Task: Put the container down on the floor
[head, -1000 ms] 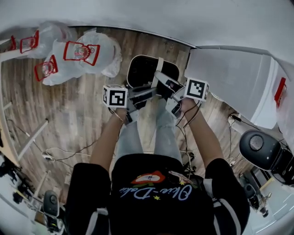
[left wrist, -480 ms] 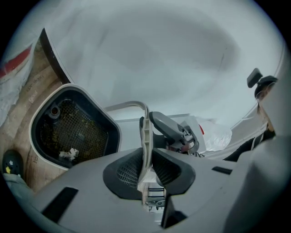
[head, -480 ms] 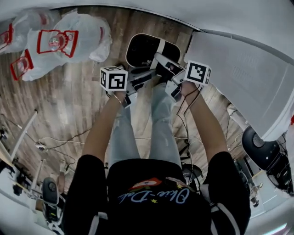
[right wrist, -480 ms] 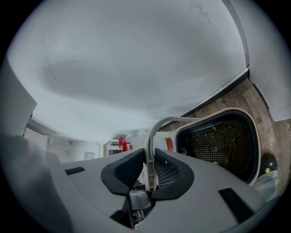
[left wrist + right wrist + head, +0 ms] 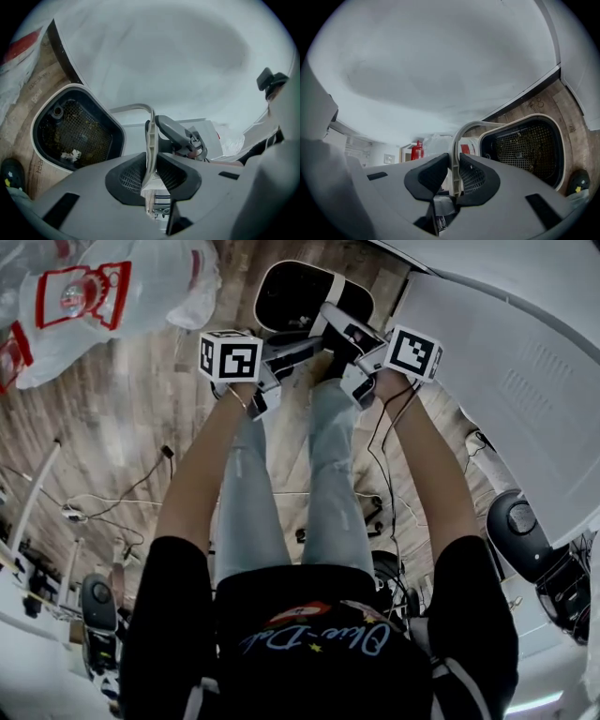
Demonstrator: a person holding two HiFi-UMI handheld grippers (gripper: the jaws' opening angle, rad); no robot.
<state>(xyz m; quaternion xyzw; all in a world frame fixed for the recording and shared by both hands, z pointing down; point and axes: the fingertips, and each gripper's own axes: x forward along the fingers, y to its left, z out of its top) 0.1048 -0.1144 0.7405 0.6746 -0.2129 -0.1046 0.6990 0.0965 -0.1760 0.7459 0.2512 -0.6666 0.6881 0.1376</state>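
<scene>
Fingers (image 5: pixel 126 177) of the left gripper (image 5: pixel 150 176) are pinched flat on a thin white plastic bail handle (image 5: pixel 150 131) in the left gripper view. Beyond them, the black mesh-lined container with a white rim (image 5: pixel 33 136) sits low against the white wall (image 5: pixel 164 56), over the wooden plank floor (image 5: pixel 23 103). Pale scraps (image 5: pixel 70 154) lie on its mesh bottom.

In the right gripper view, the right gripper (image 5: pixel 454 176) likewise clamps the handle (image 5: pixel 455 145). Yellowish crumbs (image 5: pixel 515 140) cling to the container's mesh.

The head view shows the left gripper (image 5: pixel 314 343) and right gripper (image 5: pixel 328 320) meeting over the container (image 5: pixel 295 296), ahead of the person's knees. I cannot tell whether its base touches the floor.

It looks light and stiff. The handle is thin and slick and probably pivots, so gripping its crown should keep the container level.
</scene>
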